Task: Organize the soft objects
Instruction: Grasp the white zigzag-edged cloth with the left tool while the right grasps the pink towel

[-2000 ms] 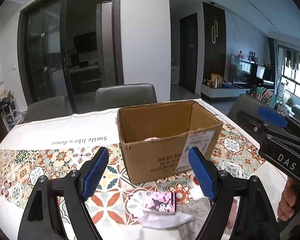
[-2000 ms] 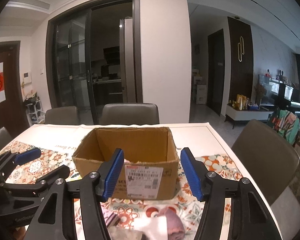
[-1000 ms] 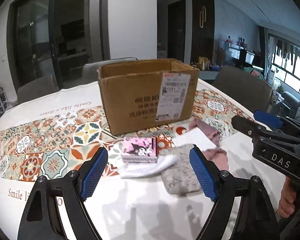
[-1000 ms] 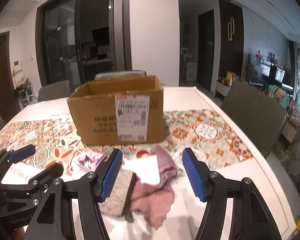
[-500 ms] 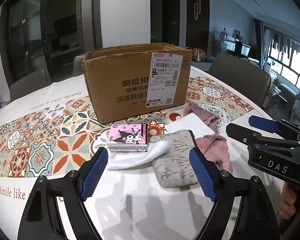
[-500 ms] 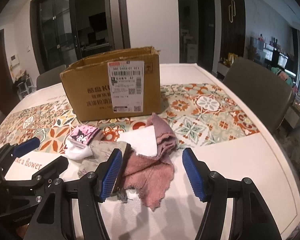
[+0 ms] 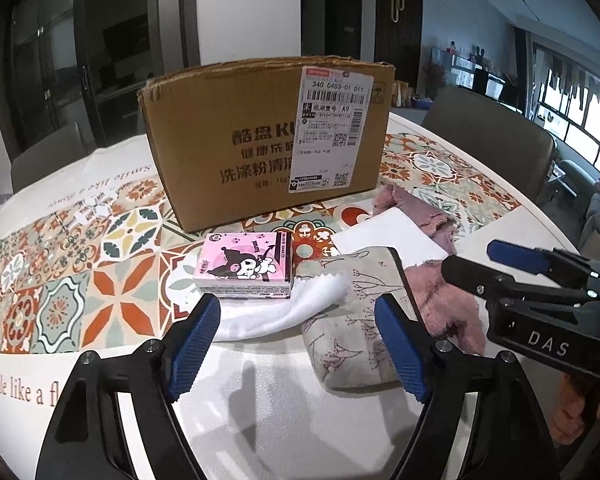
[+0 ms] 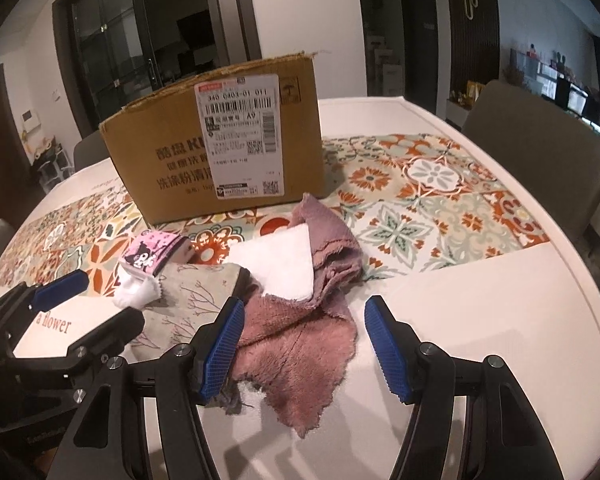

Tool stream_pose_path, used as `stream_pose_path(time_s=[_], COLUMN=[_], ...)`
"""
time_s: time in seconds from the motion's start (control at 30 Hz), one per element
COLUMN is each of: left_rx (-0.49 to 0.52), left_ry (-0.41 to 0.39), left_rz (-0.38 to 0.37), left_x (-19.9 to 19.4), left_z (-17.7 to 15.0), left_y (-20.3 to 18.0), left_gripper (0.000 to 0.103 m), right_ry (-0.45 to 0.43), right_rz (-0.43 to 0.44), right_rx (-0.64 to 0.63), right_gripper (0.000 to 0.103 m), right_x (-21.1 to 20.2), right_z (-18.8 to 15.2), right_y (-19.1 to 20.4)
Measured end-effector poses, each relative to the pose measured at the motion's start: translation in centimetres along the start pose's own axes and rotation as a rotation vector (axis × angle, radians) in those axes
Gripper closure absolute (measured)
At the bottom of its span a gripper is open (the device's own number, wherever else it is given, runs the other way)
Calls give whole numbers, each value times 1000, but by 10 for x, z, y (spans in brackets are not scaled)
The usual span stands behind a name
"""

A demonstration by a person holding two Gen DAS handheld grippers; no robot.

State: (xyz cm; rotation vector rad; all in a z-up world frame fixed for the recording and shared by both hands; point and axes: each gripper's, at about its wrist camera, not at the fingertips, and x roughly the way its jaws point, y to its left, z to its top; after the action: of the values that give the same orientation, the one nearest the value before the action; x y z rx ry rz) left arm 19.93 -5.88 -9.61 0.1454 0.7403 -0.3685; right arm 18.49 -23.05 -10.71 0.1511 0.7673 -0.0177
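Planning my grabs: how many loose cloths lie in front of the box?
4: pink rag at right, white square on it, grey printed cloth centre, white cloth under the tissue pack. More may hide beneath.

Heaped near the table's front edge before the upright cardboard box: crumpled pink towel, folded white cloth, grey floral pouch, pink tissue pack.

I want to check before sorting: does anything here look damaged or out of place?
Yes. The pink cloth is frayed and ragged at its near edge. The tissue pack, a packaged item, sits on a white cloth in the pile.
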Motion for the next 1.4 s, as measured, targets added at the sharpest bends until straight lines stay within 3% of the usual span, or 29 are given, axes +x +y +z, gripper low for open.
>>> stream_pose_path(time_s=[0.6, 0.83, 1.13, 1.2, 1.4], left_rx=[-28, -54, -67, -74, -86], left_ry=[57, 75, 63, 58, 31], left_rz=[-25, -49, -44, -44, -51], left_x=[28, 35, 28, 26, 18], left_z=[0, -1, -1, -1, 0], left_y=[0, 4, 6, 7, 7], left_gripper=[47, 65, 89, 92, 96], right_ry=[60, 68, 85, 79, 49], right_rz=[52, 64, 95, 93, 92], right_rx=[6, -20, -16, -18, -14], right_gripper=[39, 41, 87, 92, 95], right_x=[33, 36, 39, 36, 23], right_z=[-6, -6, -8, -8, -5], right_y=[-2, 3, 5, 6, 7])
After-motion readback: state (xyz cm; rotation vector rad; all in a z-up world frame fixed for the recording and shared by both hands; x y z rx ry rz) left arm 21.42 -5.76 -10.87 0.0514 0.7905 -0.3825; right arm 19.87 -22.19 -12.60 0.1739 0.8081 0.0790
